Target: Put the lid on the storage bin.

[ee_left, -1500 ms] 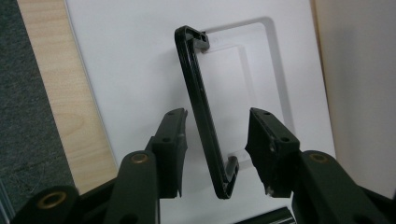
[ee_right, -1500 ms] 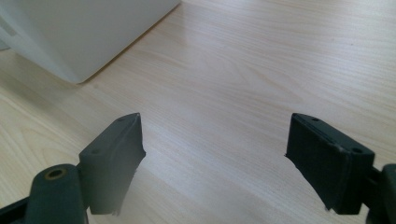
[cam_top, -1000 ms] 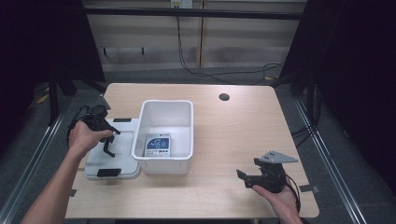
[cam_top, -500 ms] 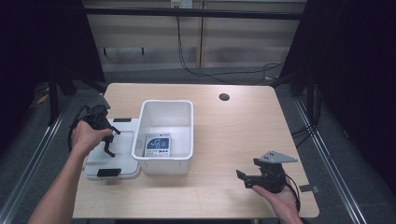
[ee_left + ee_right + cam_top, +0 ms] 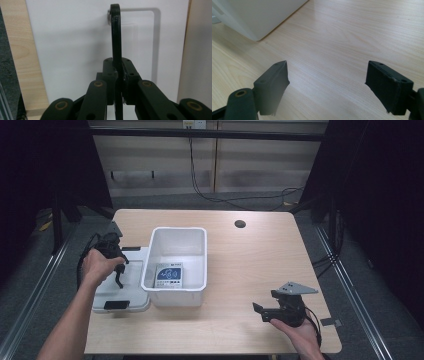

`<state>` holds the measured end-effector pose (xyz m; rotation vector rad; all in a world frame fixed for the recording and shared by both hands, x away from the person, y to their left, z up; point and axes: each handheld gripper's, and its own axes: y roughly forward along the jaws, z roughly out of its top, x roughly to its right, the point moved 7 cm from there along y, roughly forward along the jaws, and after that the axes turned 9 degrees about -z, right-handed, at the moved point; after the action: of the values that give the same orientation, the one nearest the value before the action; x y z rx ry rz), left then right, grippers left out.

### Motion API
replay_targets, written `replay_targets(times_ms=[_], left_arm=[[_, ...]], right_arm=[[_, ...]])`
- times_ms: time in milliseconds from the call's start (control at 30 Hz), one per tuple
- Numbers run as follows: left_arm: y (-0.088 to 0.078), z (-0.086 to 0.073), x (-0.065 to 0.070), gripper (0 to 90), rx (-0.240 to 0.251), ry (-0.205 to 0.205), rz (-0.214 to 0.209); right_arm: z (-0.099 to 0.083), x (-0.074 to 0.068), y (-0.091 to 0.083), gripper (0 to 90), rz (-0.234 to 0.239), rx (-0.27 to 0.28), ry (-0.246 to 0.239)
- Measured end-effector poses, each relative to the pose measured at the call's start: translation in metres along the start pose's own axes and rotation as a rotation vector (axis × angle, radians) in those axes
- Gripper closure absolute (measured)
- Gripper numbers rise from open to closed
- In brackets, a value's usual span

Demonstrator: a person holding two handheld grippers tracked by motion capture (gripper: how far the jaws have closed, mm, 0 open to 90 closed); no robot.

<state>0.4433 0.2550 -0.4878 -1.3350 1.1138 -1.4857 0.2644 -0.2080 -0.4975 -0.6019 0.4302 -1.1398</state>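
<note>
Nearest to me, at the bottom right of the high view, my right gripper (image 5: 260, 311) sits in the hand low over bare tabletop, well apart from everything else. Its own camera has both black pads spread wide with nothing but wood grain between them, so those jaws are fully parted and empty. One corner of the white bin (image 5: 249, 17) pokes into that view's upper left.

Moving up the table (image 5: 250, 270), on the left side, my left gripper (image 5: 119, 279) is angled down over the white lid (image 5: 131, 282), which lies flat right beside the bin's left wall. That lid has a dark latch (image 5: 116, 304) at its near edge. Looking along the left jaws, they have just been closing and now stand pressed together, blade to blade, above the lid (image 5: 75, 50). I can't make out anything caught between them; the lid's smooth white face lies beyond the tips, and whether the tips touch it I can't tell.

Next out, the bin (image 5: 176, 232) itself stands upright and uncovered near the middle of the table, with a blue-and-white packet (image 5: 169, 274) lying flat on its floor toward the near end.

Farthest off, a small dark round hole (image 5: 240, 224) sits in the tabletop near the far edge, and beyond that cables (image 5: 210, 195) trail across the floor.
</note>
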Motion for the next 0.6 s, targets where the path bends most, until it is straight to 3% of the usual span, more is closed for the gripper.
replay_targets(times_ms=[233, 367, 600], left_arm=[[-0.0004, -0.0008, -0.0004, 84.5, 0.005, -0.015, -0.005], [-0.0018, -0.0016, 0.0014, 84.6, -0.003, 0.008, -0.005], [-0.0075, -0.0026, 0.0017, 84.7, 0.006, 0.002, 0.006]], right_arm=[[0.0, 0.0013, 0.0001, 17.6, -0.01, -0.001, 0.0], [0.0002, 0.0019, 0.0001, 17.6, -0.01, 0.002, 0.002], [0.0001, 0.002, 0.0, 17.6, -0.01, 0.003, 0.002]])
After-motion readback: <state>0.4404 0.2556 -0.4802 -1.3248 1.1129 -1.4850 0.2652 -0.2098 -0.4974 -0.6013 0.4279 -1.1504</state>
